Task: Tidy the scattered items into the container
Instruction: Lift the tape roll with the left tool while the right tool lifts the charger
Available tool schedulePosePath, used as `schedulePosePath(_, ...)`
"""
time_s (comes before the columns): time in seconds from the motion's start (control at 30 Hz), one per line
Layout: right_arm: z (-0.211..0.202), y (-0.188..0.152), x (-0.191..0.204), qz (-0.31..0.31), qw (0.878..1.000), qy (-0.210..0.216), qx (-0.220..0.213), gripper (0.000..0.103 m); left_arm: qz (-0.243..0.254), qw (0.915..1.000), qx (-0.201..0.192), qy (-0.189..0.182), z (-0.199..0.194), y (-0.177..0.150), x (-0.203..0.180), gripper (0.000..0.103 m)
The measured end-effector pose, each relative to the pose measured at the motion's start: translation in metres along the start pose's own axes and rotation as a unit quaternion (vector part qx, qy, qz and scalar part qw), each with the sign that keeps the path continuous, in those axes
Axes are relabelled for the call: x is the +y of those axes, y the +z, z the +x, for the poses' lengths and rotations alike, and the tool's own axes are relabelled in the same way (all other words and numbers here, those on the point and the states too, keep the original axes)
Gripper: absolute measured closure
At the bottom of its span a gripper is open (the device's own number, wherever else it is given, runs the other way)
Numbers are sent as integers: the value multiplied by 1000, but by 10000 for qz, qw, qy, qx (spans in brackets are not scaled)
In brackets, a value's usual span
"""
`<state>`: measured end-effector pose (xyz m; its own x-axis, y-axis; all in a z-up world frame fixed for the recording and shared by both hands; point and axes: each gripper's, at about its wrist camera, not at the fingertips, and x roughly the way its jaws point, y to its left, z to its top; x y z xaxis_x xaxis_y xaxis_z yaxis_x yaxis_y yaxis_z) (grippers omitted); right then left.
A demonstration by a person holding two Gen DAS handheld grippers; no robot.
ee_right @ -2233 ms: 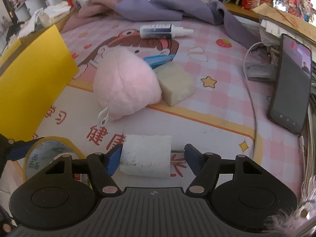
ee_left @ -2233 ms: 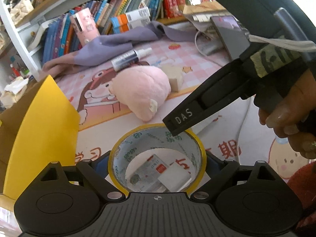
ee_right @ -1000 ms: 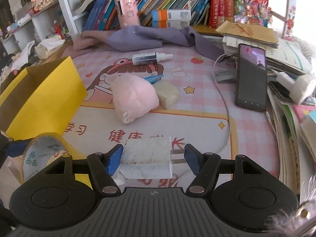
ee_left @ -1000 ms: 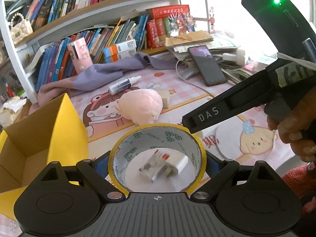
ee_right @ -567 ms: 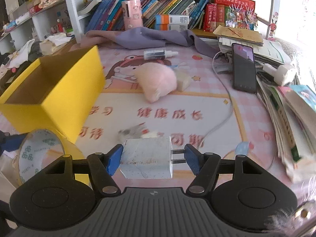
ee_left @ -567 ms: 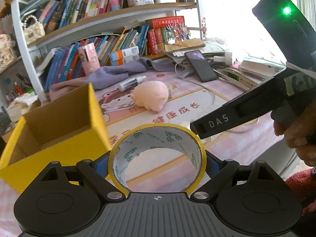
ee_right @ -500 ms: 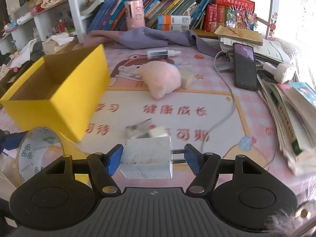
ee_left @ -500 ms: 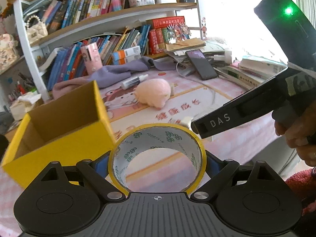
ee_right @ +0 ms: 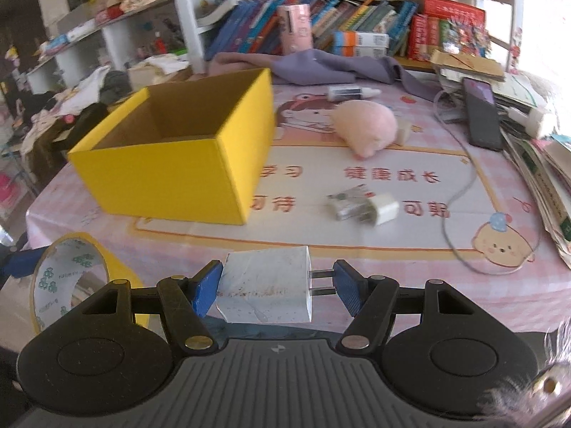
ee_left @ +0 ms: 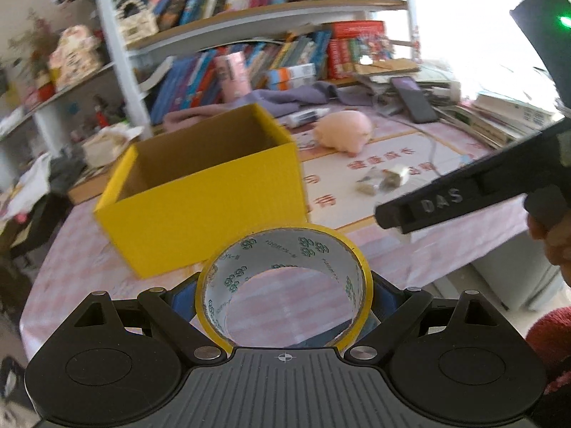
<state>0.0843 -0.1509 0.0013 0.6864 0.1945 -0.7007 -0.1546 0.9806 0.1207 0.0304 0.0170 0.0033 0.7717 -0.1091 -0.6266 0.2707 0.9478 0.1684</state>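
My left gripper (ee_left: 283, 294) is shut on a roll of yellow-edged tape (ee_left: 246, 246), held in the air in front of the table's near edge. The tape roll (ee_right: 67, 278) also shows at the lower left of the right wrist view. My right gripper (ee_right: 276, 285) is shut on a white charger plug (ee_right: 264, 290), its prongs against the right pad. The open yellow box (ee_left: 200, 192) (ee_right: 185, 149) stands on the table's left side, its inside bare as far as I can see. A pink plush (ee_right: 367, 126), a small white adapter with a clear packet (ee_right: 364, 207) and a spray bottle (ee_right: 348, 91) lie on the mat.
A black phone (ee_right: 481, 117) and a white cable (ee_right: 460, 185) lie at the right beside stacked papers (ee_right: 542, 178). A purple cloth (ee_right: 321, 66) and bookshelves (ee_right: 321, 25) stand behind the table. The table's front edge (ee_right: 428, 306) is close below both grippers.
Both grippers have pulled back from the table with the tape and the plug still held. The yellow box now shows whole, and the adapter with the packet lies farther off.
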Motion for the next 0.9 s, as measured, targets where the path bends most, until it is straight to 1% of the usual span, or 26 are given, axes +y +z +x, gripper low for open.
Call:
schedulePosePath(0.2,-2,-1,21,-268,9995,164,27,38,-391,9989,96,220,-7,-14,20,10)
schedulePosePath(0.4,-3,-5,36,-531,9980,332,89,38,-628,9972,106,391,-12,-18,32,10)
schedulePosePath(0.63,-5,-7,50,-811,9953,512,96,38,-727,9963,123,446,-12,-22,38,10)
schedulePosePath(0.9,-5,-9,57,-890,9941,597,143,38,-728,9963,129,433,-12,-23,42,10)
